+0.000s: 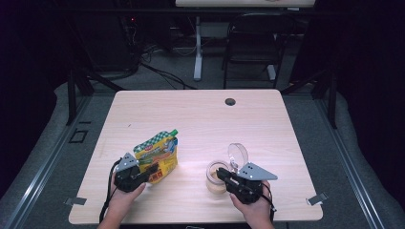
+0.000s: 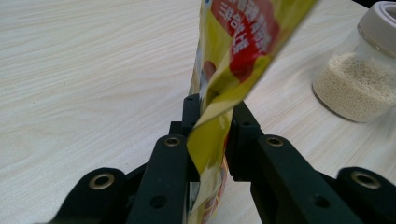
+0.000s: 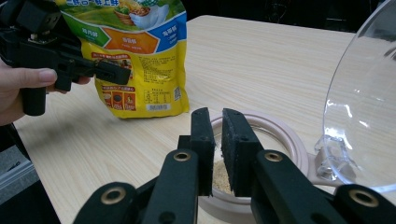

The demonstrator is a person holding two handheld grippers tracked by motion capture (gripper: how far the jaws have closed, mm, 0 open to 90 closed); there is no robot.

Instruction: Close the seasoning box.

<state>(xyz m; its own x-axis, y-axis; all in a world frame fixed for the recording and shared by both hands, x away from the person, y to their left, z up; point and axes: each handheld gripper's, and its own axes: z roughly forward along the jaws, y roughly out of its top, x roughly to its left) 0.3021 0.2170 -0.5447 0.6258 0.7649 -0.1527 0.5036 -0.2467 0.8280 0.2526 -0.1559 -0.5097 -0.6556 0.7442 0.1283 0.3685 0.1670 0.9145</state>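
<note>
Refill job by the look of it: pouch (image 1: 156,153) to be emptied into jar (image 1: 216,183), now at the staging step and nothing poured yet.

Left claw (image 2: 212,116): jaws set narrow on the pouch's side edge, film crumpled between the pads and apparently touched from both sides. Reads as a light pinch, not a firm clamp. Pouch runs up and away ahead of the tips, base down on the table (image 1: 200,114), green cap (image 1: 174,132) at the far top corner and on.

Right claw (image 3: 218,116): jaws a thin slit apart, nothing seen in the slit but granules (image 3: 223,179) below. Tips parked over the near side of the jar mouth; can't tell whether they pinch the rim lower down. Jar directly under and ahead of the tips, clear lid (image 3: 364,102) flipped up just to the claw's right on its hinge.

Materials:
- Pouch – glossy yellow printed film, flexible, creases under load, gusseted base so self-standing. Slippery; likely to slide in a weak grip.
- Jar – clear rigid wall, round, pale pinkish rim ring (image 3: 285,135), roughly a third full of fine beige grains.
- Lid – transparent domed plastic, hinged.
- Table – pale wood-grain laminate, smooth.

Next move, as judged: firmer hold on the pouch or re-grip higher, cap off, then tilt spout over the mouth – with the jar held steady and the lid kept clear of the pour path. Main risk: pouch folding at the pinch and spilling wide.
</note>
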